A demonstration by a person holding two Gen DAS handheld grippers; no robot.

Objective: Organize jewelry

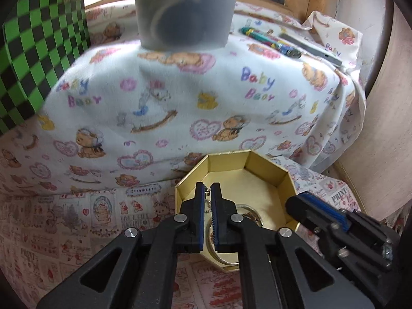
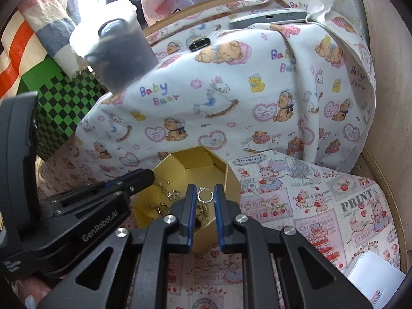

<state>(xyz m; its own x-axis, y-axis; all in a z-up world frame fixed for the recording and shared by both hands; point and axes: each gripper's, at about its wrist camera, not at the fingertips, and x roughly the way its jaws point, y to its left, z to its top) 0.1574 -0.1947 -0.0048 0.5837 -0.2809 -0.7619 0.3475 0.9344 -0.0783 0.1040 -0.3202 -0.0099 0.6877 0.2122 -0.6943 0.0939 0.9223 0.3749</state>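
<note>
Your biggest backdrop is the white Baby Bear blanket draped over a raised mound, and in front of it lies the pink printed cloth that covers the lower surface. On that cloth, against the foot of the blanket, you have the open gold octagonal box, its cream lining bare toward the far side. A grey translucent tub stands on the blanket behind, blurred.

Your left gripper hangs over the box's near left edge with its jaws drawn almost together, pinching a fine chain that shows in the slit between the pads. Your right gripper reaches over the box's near rim from the other side; its jaws stand a narrow gap apart and clasp a small silver ring between the tips.

Inside the box you can see a bangle curving under the left gripper, plus some small gold pieces on the floor
</note>
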